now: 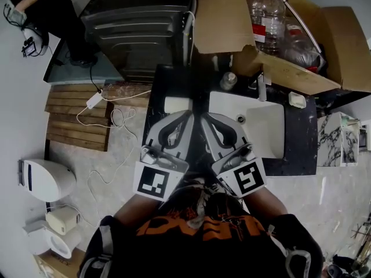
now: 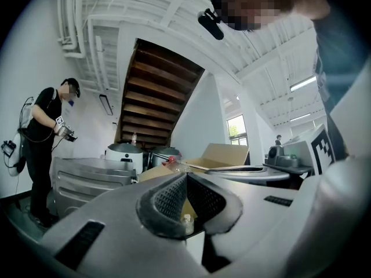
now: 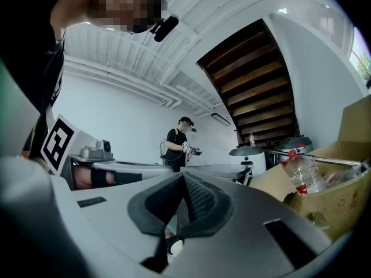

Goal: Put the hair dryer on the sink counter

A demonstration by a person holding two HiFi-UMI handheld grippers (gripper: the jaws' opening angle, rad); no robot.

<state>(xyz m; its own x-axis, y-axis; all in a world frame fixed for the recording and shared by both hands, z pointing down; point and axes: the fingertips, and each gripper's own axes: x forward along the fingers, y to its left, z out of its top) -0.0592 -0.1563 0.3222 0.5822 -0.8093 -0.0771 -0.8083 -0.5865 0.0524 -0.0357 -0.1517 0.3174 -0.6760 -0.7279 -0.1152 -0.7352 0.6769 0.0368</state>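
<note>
The left gripper has its jaws pressed together on nothing. The right gripper is the same, tips meeting empty. Both hover side by side over the near edge of the black sink counter, beside its white basin. A small bottle stands behind the basin. Beyond the counter sits a cardboard box of plastic bottles. To the left, wooden slats and a white cable lie on the pale floor. The hair dryer cannot be made out in any view.
</note>
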